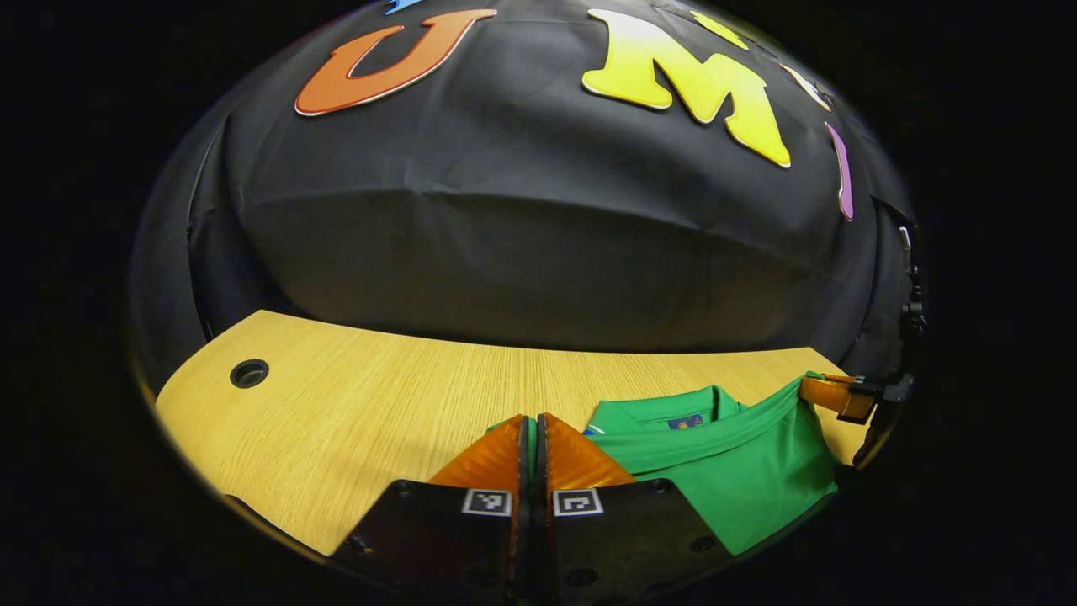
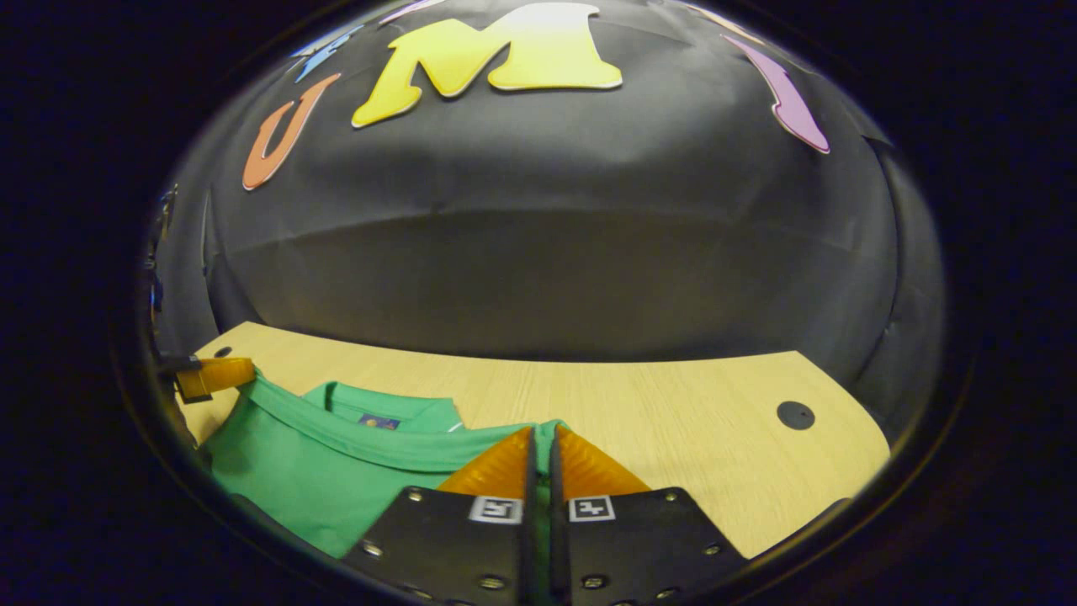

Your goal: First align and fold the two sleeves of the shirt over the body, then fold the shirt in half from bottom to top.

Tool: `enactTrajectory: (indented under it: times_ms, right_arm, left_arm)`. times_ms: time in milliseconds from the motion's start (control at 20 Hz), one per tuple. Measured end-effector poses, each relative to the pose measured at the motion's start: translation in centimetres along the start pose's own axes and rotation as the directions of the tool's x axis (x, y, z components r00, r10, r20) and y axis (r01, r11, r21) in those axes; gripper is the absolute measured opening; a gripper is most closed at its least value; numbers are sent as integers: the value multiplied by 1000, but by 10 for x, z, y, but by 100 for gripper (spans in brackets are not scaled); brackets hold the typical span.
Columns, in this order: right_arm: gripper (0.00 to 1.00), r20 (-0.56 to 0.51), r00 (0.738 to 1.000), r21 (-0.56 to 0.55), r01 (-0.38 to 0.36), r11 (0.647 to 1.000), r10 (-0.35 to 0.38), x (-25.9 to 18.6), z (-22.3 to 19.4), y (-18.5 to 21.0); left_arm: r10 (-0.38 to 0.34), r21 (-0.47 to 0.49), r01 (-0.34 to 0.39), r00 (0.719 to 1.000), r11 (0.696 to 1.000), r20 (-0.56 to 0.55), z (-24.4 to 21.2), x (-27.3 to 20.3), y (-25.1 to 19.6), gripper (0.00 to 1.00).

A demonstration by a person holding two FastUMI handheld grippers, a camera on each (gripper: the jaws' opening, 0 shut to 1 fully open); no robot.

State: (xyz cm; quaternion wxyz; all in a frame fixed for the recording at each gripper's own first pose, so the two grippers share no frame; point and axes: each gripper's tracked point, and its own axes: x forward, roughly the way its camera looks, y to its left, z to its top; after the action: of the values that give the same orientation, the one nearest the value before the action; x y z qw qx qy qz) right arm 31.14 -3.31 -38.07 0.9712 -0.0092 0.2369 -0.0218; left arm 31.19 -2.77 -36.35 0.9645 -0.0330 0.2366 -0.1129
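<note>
two hand-held grippers each pinched a corner of the green shirt. nearest the lens in the left gripper view, the left hand-held gripper (image 1: 533, 438) had its fingers pressed together, with a sliver of green cloth showing between the tips. in the right gripper view, the right hand-held gripper (image 2: 542, 450) was likewise closed on a strip of green fabric caught between its fingers.

the shirt (image 1: 740, 471) lay just ahead and to the right of the left hand-held gripper, and ahead and to the left of the right one. a taut hem edge ran from one pinch to the other, so the cloth's long axis ran across, between the two tools, rather than away from them. that edge appeared lifted and carried over the body, with the collar (image 1: 673, 414) just beyond it on the far side. this was judged to be the bottom-to-top fold, well advanced; whether the sleeves were folded underneath could not be seen.

the coming move turned on that gap: the held edge lay near the collar, straight ahead of both tools, so both would need to go forward and down together. both looked about equally near, neither clearly leading.

beyond the shirt, the wooden counter (image 1: 379, 396) stretched bare to the far edge, with a round cable hole (image 1: 249, 373) well off to the left of the left hand-held gripper. nothing stood in the way of the fold.
</note>
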Motion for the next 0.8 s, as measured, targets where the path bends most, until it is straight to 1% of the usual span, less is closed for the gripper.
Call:
enactTrajectory:
  times_ms: [50,150,200,350,500,600,800]
  right_arm:
    - [39,6,1000,5,16,1000,-16,-1,2,-2]
    - [96,14,1000,17,26,1000,-26,1,5,-3]
    - [95,10,1000,16,27,1000,-27,0,3,-3]
    - [95,15,1000,23,23,999,-23,-11,7,0]
    - [95,50,999,16,10,1000,-11,-33,16,6]
    - [95,53,999,13,-8,1000,7,-55,17,14]
    - [96,67,998,-1,-15,1000,15,-113,14,24]
  left_arm:
    - [23,3,-23,1000,1000,10,-1,7,3,34]
    - [18,4,-18,1000,1000,8,1,1,-1,95]
    - [15,7,-15,1000,1000,0,-2,3,-2,100]
    - [14,-14,-14,1000,1000,-22,-4,-6,-4,100]
    - [22,-23,-22,1000,999,-9,3,-26,-3,100]
    - [25,-23,-25,1000,999,4,8,-49,-5,100]
    - [20,-12,-20,999,1000,-25,-8,-111,-18,99]
